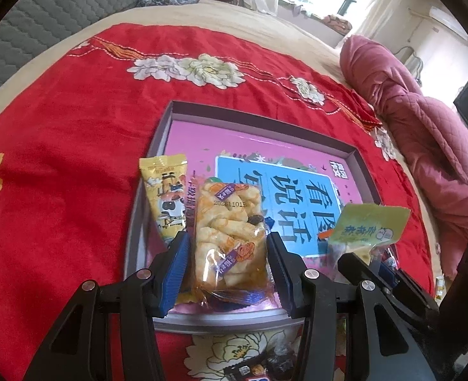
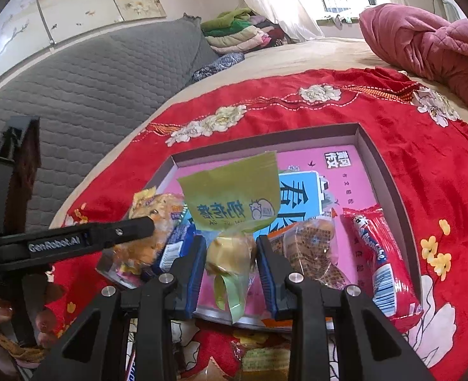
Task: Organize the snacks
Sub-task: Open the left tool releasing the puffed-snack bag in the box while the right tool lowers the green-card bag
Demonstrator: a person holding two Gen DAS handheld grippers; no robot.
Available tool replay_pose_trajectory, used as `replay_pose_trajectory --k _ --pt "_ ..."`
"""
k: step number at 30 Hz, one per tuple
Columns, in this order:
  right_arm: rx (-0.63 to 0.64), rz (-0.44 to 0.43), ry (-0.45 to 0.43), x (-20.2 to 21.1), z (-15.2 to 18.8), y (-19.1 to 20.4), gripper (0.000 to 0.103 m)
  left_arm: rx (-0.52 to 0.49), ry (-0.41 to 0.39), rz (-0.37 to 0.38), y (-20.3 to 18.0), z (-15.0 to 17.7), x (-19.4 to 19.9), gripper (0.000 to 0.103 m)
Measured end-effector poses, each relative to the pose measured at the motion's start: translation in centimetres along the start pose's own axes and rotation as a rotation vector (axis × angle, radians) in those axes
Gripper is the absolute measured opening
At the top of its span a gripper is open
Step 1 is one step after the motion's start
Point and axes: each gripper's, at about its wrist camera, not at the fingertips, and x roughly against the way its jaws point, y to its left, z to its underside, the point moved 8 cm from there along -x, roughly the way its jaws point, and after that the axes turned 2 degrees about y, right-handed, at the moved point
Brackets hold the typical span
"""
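Observation:
A shallow grey tray (image 1: 259, 120) with a pink printed floor lies on the red blanket. My left gripper (image 1: 229, 254) is shut on a clear packet of yellow puffed snacks (image 1: 230, 222), held low over the tray's near left part. A yellow cartoon-cow packet (image 1: 165, 197) rests on the tray's left rim beside it. My right gripper (image 2: 230, 254) is shut on a green-topped packet (image 2: 234, 197) with a yellow lump inside, above the tray's (image 2: 265, 141) near edge. That green packet (image 1: 370, 225) also shows at the right of the left wrist view.
A clear packet of brown biscuit (image 2: 316, 247) and a red sausage stick (image 2: 377, 260) lie at the tray's right side. More wrapped snacks (image 2: 259, 358) lie on the blanket in front of the tray. A pink quilt (image 1: 424, 120) is heaped at the right, with a grey padded headboard (image 2: 91, 73) at the left.

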Motion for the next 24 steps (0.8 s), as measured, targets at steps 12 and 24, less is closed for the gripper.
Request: replay_pose_trajectory --k 12,24 --pt "0.059 0.012 0.055 -1.3 1.0 0.7 0.033 0.005 0.004 0.010 -0.1 0.0 0.1 0.052" --pt "0.075 0.095 0.052 -1.0 1.1 -0.3 0.033 0.008 0.001 0.014 0.1 0.0 0.4 0.052"
